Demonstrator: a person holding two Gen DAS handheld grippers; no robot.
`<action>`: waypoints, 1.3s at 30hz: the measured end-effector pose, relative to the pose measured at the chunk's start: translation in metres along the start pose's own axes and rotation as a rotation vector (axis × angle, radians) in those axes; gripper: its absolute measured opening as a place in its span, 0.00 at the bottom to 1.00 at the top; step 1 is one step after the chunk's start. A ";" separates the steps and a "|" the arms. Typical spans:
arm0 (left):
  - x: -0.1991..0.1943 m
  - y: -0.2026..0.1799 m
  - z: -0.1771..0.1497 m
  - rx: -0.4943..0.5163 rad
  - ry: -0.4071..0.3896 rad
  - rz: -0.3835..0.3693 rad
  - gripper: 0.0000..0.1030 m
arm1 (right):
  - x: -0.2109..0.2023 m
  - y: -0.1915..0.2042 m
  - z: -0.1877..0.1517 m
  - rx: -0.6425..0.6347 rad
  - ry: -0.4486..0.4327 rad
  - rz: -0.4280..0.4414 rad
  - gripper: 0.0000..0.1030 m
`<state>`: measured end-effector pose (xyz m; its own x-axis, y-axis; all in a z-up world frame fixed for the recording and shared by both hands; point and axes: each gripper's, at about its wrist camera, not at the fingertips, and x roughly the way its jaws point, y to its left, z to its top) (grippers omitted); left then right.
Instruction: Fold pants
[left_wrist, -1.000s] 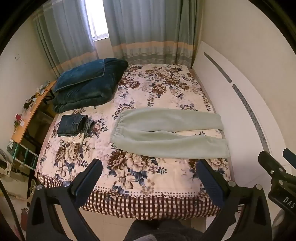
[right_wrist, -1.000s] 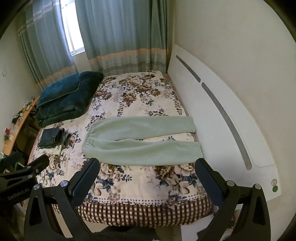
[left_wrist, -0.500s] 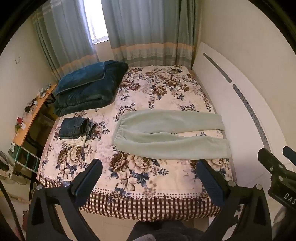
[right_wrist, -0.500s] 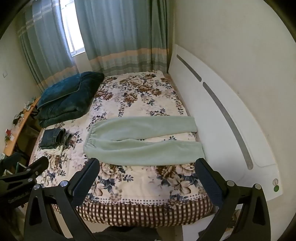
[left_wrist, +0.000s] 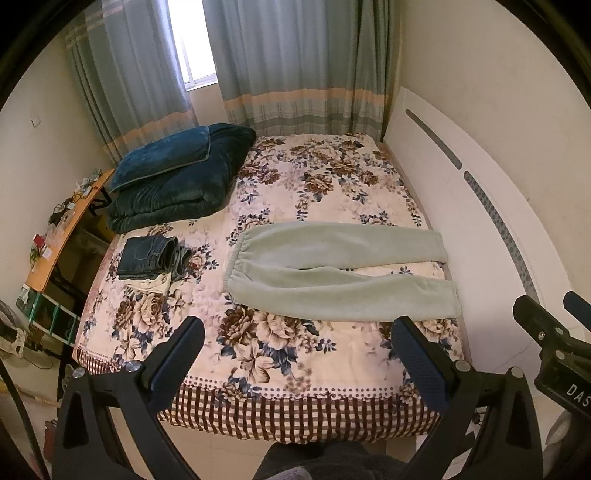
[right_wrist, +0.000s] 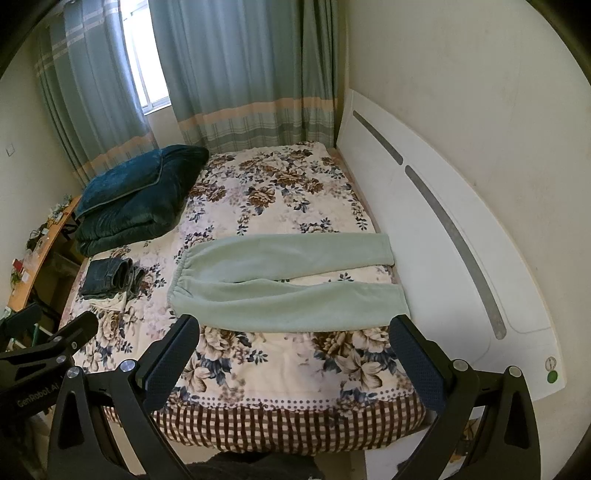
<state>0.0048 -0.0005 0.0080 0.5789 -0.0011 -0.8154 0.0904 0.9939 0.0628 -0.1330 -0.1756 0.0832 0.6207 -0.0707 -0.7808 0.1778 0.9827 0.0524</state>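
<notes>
Two views show one bed. From the left wrist, the left tool (left_wrist: 295, 354) hovers above the near edge of the floral-print bed (left_wrist: 332, 177), its dark fingers (left_wrist: 177, 354) spread wide with nothing between them. Pale green fleece pants (left_wrist: 332, 269) lie flat across the bed beyond the fingertips, apart from them, waistband to the left and both legs stretched toward the white headboard (left_wrist: 461, 206) on the right. Left of the waistband sits a small stack of folded dark blue jeans (left_wrist: 147, 254), and farther back a folded teal plush blanket (left_wrist: 173, 184). The right tool's black frame (left_wrist: 550, 343) shows at the right edge.

From the right wrist, the right tool (right_wrist: 295, 350) is likewise wide open and empty. The pants (right_wrist: 284, 280) lie just past its fingertips (right_wrist: 173, 354), untouched, the nearer leg's hem close to the right finger. The left tool's frame (right_wrist: 48, 347) enters at the left.
</notes>
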 end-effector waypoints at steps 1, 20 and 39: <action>-0.001 0.000 -0.001 -0.001 0.000 0.000 1.00 | 0.000 0.000 0.001 0.000 0.001 0.000 1.00; -0.001 -0.002 0.001 -0.013 -0.007 -0.003 1.00 | -0.002 0.004 0.003 -0.003 0.001 0.005 1.00; -0.004 -0.005 0.011 -0.011 -0.024 -0.006 1.00 | -0.004 0.006 0.008 -0.003 -0.003 0.005 1.00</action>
<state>0.0108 -0.0065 0.0177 0.5973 -0.0098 -0.8019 0.0854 0.9950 0.0515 -0.1281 -0.1707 0.0914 0.6238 -0.0663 -0.7788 0.1723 0.9835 0.0543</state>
